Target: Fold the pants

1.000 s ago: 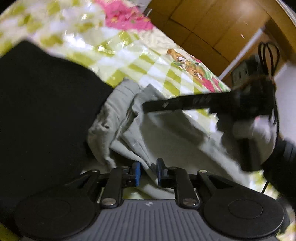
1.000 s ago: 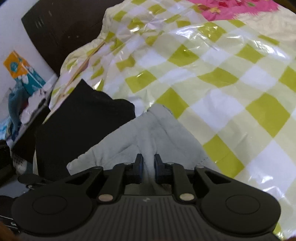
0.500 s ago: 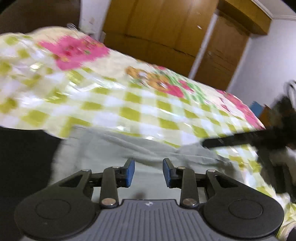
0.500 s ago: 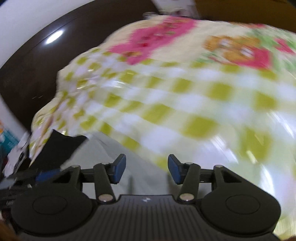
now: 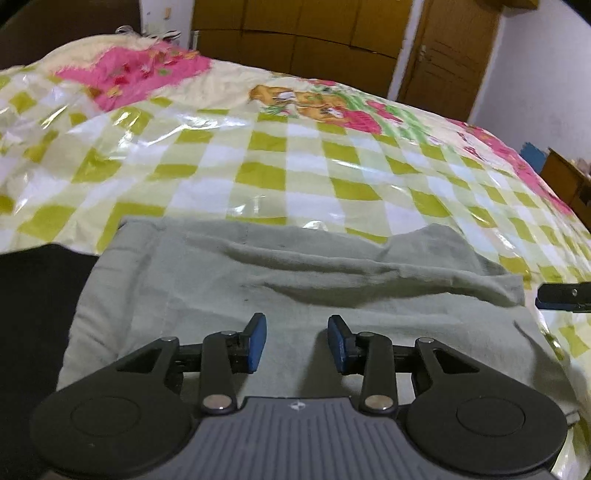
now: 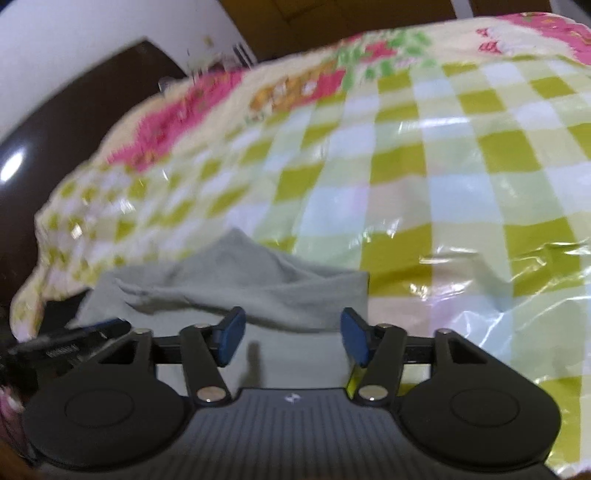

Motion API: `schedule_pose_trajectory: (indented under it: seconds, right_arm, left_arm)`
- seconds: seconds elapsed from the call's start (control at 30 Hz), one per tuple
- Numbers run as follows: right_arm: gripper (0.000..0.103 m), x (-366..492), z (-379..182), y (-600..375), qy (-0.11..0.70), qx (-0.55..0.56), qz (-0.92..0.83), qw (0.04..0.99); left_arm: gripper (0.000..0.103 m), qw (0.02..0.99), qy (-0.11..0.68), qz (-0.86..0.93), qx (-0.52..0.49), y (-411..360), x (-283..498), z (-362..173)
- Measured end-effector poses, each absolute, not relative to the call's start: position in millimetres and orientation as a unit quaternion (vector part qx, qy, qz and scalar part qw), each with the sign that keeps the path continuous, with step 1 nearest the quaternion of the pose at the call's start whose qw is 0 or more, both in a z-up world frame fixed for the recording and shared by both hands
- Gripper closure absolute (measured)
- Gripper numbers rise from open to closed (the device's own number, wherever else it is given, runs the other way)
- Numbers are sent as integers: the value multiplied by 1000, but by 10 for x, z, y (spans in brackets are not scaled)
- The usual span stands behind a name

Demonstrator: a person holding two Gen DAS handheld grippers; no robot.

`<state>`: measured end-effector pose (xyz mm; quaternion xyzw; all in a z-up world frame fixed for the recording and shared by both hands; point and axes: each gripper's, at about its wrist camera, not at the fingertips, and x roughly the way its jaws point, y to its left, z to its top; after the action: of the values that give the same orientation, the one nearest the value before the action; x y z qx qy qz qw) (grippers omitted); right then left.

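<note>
The light grey pants (image 5: 295, 280) lie folded in a wide rectangle on the checked bed cover, a loose ridge of cloth across their far side. They also show in the right wrist view (image 6: 258, 291). My left gripper (image 5: 297, 341) is open and empty, just above the pants' near part. My right gripper (image 6: 293, 339) is open and empty above the pants' right end. A black finger of the right gripper (image 5: 565, 297) shows at the right edge of the left wrist view.
A yellow-green and white checked plastic cover (image 5: 295, 166) spreads over the bed, with pink flowered bedding (image 5: 129, 74) at the far side. A black cloth (image 5: 33, 314) lies left of the pants. Wooden wardrobe doors (image 5: 314, 33) stand behind the bed.
Both grippers were shut on the grey pants one second ago. They have opened and let the cloth go, and have drawn back. The pants now lie flat.
</note>
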<state>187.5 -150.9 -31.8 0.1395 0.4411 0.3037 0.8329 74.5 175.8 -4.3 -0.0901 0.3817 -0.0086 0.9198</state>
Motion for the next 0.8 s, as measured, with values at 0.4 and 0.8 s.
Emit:
schedule_pose_trajectory:
  seconds: [0.4,0.8]
  right_arm:
    - [10,1766,-692,-1498,485,215,337,778]
    - [1,1804,-846,-1530,479,293,318,764]
  left_arm:
    - [50,911,405,-76,-16,1197,791,-108]
    - [39,911,404,-79,-24,1143,749,-138]
